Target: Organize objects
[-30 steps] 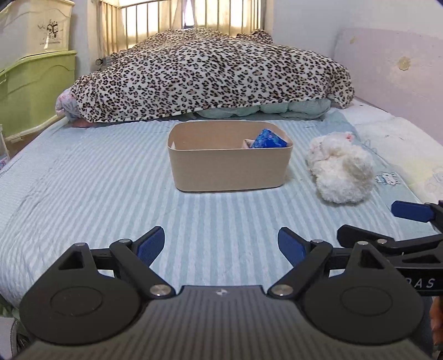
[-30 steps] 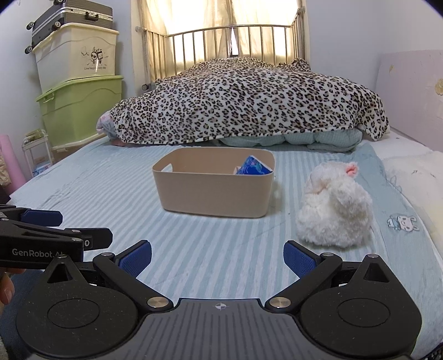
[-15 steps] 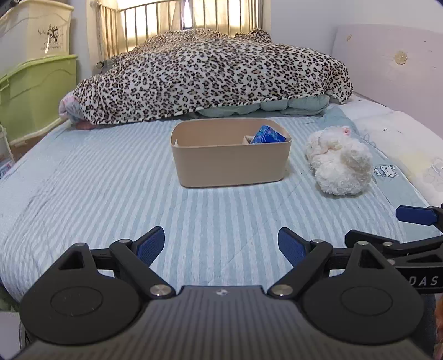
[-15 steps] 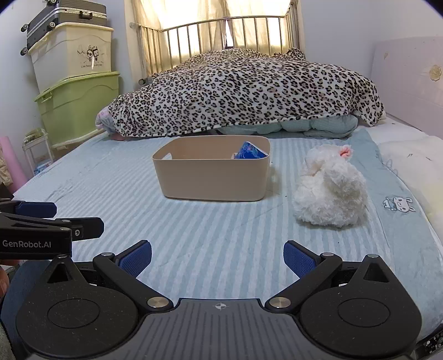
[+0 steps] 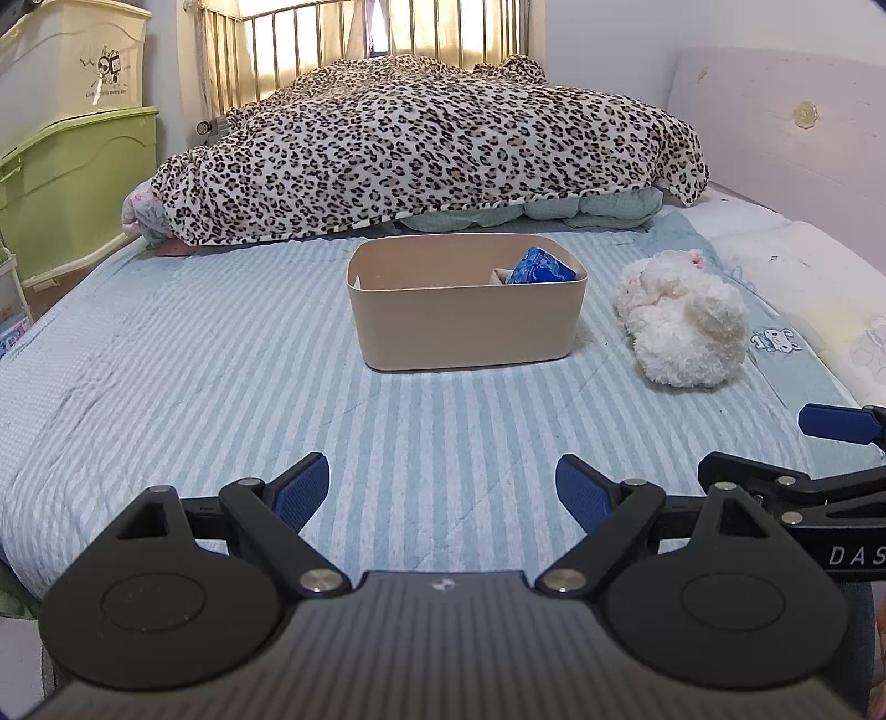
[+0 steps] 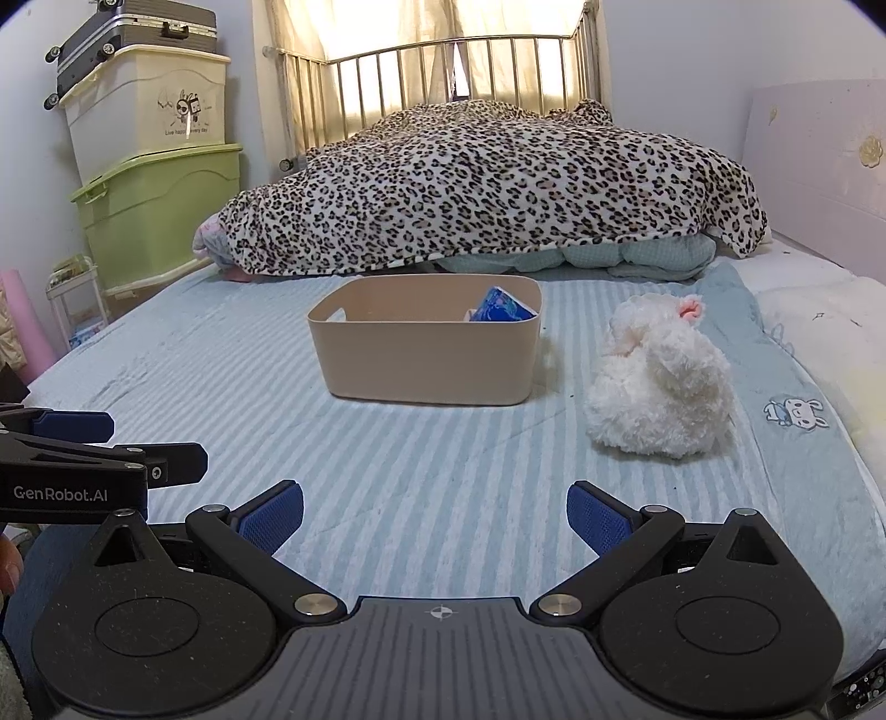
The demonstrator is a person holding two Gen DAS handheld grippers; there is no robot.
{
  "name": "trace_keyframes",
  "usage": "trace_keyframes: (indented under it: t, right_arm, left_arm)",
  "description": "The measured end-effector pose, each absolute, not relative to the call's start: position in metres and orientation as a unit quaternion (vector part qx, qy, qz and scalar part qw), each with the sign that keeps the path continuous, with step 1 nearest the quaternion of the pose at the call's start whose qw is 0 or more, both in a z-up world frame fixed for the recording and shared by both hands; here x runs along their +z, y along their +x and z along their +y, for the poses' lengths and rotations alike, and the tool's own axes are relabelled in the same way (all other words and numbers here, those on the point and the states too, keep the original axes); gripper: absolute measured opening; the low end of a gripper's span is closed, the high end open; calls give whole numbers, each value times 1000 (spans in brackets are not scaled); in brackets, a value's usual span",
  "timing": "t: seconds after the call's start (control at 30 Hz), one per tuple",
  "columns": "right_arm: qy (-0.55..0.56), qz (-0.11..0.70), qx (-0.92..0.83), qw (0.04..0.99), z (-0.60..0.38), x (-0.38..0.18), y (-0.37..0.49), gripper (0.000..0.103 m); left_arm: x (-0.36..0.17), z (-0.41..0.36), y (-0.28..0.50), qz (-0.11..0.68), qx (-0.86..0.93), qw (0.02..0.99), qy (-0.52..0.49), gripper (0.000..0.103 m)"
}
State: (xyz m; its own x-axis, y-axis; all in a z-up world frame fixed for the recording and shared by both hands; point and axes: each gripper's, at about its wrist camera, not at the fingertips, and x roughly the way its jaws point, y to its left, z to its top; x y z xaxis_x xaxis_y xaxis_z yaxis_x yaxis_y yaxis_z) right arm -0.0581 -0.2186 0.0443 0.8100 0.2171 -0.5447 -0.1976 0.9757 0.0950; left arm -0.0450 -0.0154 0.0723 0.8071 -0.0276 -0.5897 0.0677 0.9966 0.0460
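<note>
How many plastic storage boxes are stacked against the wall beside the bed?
2: a green storage box at the bottom and a cream storage box on it, with a suitcase on top. More may be hidden out of view.

A bin (image 5: 465, 327) sat on the bed (image 5: 166, 387), a packet (image 5: 540, 267) inside its right end; a plush toy (image 5: 684, 327) lay right of it, seemingly apart.

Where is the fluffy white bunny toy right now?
The fluffy white bunny toy lies on the striped bed sheet, just right of the beige bin in both wrist views, apart from it and ahead of the open right hand-held gripper.
</note>
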Motion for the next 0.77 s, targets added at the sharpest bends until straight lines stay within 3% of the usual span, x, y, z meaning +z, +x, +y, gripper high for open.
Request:
trace_keyframes:
  t: [0.77]
  right_arm:
    - [12,290,103,951,-218,44,-59,103]
  left_arm:
    - [75,-12,-49,304,-23,952,33,95]
